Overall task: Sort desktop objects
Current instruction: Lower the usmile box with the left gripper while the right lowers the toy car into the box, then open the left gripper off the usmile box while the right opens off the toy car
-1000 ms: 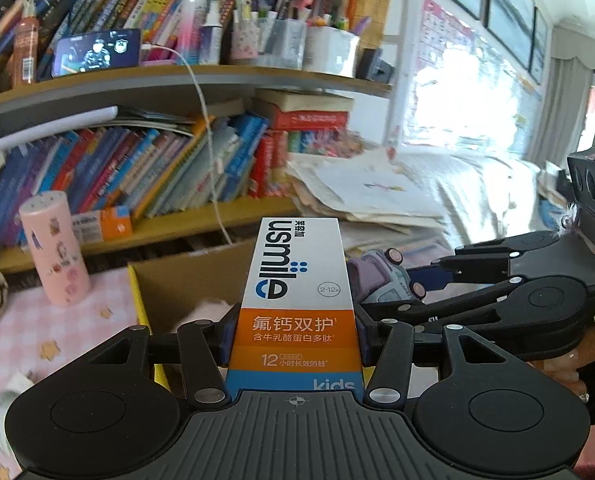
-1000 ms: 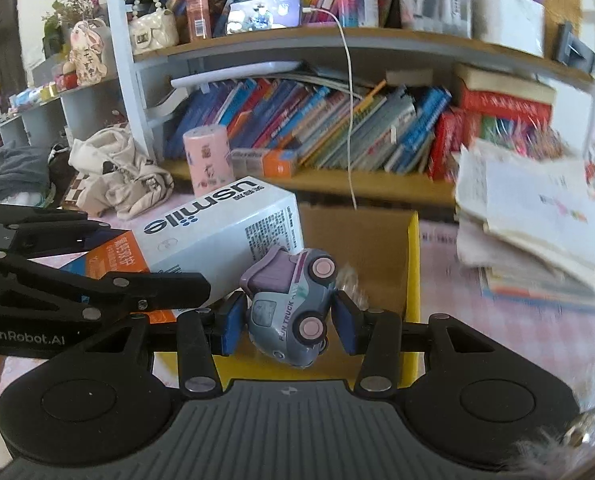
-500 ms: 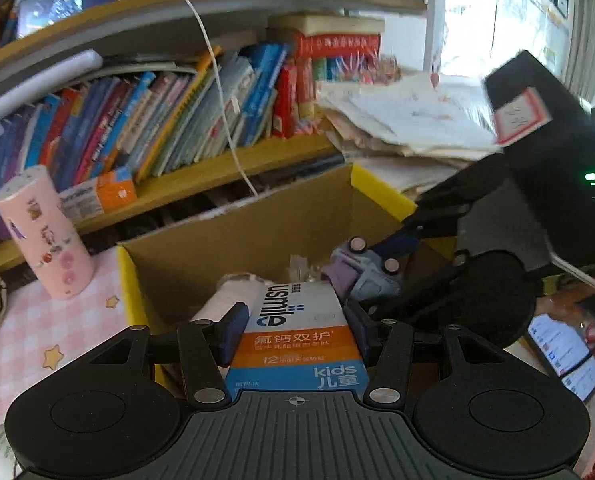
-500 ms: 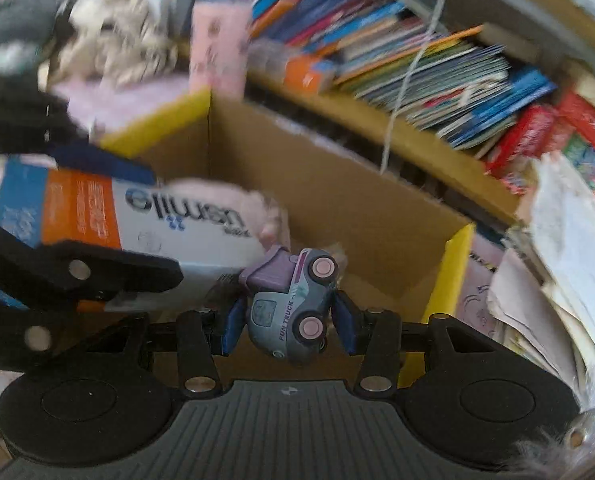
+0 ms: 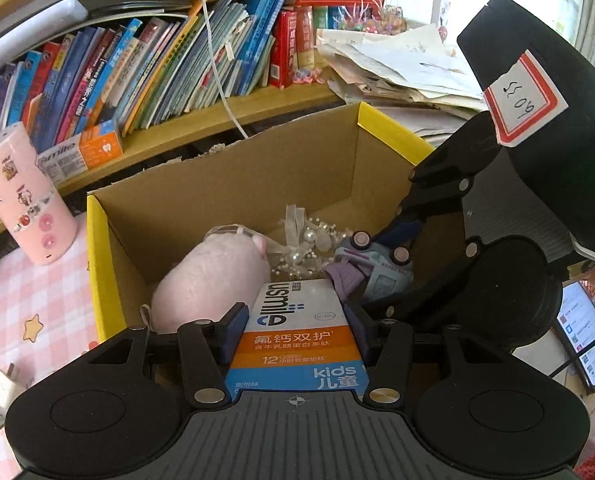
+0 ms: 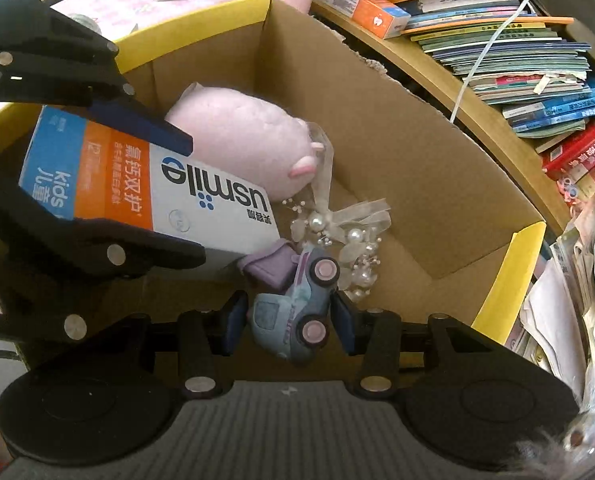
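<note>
Both tongs (image 5: 293, 332) lowered into box (image 5: 393, 132), tight

In the cardboard box (image 6: 397, 152), a plush pig (image 6: 241, 136) lies at the left, a beaded ribbon ornament (image 6: 349, 236) to its right. Behind the box runs a bookshelf (image 5: 185, 136); a cylinder (image 5: 21, 196) stands left of the box

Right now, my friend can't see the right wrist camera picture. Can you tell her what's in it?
The right tongs are shut on a small blue-grey toy car with pink wheels, low inside a brown cardboard box with yellow edges. Beside them, the left tongs hold a white, orange and blue toothpaste carton, near a pink plush pig.
</note>
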Demonstrator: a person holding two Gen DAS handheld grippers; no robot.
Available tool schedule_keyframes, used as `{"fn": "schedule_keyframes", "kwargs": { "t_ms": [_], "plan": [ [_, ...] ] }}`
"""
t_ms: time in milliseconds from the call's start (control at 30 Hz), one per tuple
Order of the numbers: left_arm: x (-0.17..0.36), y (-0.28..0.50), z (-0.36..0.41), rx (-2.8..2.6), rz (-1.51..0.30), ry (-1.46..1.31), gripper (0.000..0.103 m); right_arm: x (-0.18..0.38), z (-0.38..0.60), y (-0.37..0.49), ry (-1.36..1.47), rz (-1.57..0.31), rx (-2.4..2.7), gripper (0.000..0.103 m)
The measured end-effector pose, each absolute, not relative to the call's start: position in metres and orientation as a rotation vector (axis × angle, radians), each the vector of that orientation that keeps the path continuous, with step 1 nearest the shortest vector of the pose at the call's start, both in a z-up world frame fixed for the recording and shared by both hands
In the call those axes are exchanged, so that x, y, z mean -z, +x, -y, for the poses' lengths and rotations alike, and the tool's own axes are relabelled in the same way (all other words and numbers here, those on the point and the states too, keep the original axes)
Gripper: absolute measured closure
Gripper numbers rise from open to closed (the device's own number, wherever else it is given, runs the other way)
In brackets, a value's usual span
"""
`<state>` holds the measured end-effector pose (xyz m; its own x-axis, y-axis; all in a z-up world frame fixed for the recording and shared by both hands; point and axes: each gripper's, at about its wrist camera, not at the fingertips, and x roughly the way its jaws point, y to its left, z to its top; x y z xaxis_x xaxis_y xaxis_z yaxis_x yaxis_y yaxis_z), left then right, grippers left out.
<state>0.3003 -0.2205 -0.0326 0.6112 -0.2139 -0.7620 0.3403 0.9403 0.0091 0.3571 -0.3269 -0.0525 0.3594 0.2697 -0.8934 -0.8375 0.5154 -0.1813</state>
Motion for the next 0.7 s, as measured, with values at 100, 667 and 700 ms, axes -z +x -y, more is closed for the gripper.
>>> {"fn": "schedule_keyframes", "kwargs": {
  "t_ms": [100,667,700],
  "plan": [
    [0.031,0.298,0.217,0.298,-0.847,0.158,0.045,0.051,0.326,0.357,-0.715,-0.922,-0.795,0.045],
    [-0.012,0.254,0.202,0.225,-0.692,0.093,0.018,0.005,0.353,0.331,-0.485,-0.823,-0.760,0.023],
    [-0.014,0.251,0.202,0.217,-0.682,0.092,0.017,0.004,0.355,0.328,-0.479,-0.812,-0.752,0.020]
  ]
}}
